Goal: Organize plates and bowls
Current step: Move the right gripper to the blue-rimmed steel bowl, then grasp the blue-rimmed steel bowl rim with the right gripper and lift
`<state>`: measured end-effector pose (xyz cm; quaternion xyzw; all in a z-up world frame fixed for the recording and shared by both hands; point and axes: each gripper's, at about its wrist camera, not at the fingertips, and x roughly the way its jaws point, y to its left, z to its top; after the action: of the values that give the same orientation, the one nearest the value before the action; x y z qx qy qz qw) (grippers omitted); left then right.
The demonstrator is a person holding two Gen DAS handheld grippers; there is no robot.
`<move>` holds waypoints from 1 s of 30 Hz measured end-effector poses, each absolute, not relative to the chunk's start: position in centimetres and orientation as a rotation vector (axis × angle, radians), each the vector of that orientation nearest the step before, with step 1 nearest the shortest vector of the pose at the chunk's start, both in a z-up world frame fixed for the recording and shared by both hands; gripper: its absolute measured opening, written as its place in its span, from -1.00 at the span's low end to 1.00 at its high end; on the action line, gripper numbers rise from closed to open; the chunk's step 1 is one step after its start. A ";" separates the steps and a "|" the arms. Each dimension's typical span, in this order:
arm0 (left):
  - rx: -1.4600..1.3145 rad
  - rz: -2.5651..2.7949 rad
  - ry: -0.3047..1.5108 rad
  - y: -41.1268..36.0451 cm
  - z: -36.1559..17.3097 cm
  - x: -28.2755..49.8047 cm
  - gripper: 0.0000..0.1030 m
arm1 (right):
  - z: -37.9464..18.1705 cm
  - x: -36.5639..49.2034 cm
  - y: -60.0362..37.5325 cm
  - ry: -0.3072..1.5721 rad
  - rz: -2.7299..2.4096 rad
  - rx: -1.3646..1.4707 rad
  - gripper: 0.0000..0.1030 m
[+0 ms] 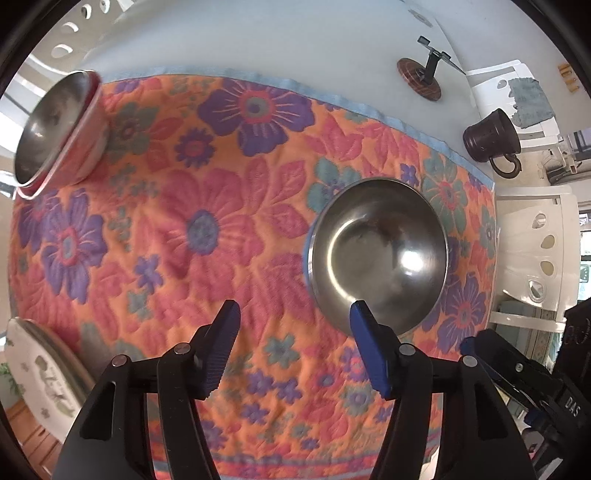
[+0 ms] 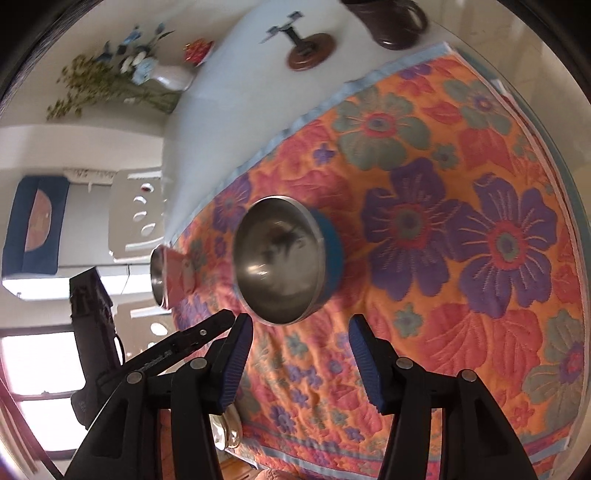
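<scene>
A steel bowl with a blue outside (image 1: 380,254) (image 2: 280,258) stands on the floral cloth (image 1: 207,229). A second steel bowl with a red outside (image 1: 55,125) (image 2: 166,273) sits near the cloth's far corner. Stacked plates (image 1: 40,373) (image 2: 229,432) lie at the cloth's near edge. My left gripper (image 1: 295,332) points down at the cloth, open and empty; its right fingertip shows just in front of the blue bowl's near rim. My right gripper (image 2: 301,354) is open and empty, short of the blue bowl. Each gripper shows at the edge of the other's view.
On the bare white table (image 1: 295,48) beyond the cloth stand a dark mug (image 1: 491,136) (image 2: 391,22), a small stand on a round wooden base (image 1: 421,79) (image 2: 310,50) and a vase of flowers (image 2: 173,75). White chairs (image 1: 535,251) (image 2: 136,218) ring the table.
</scene>
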<state>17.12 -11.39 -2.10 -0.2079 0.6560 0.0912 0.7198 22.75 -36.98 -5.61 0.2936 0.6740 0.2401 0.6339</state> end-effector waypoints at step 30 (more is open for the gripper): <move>-0.468 0.107 1.445 -13.9 -7.3 20.8 -0.54 | -11.8 26.1 -31.3 1.550 0.506 0.498 -0.57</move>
<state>20.80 -13.86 -7.25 -0.2119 0.6547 0.0484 0.7240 26.08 -31.30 -11.80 0.2199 0.6845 0.2235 0.6582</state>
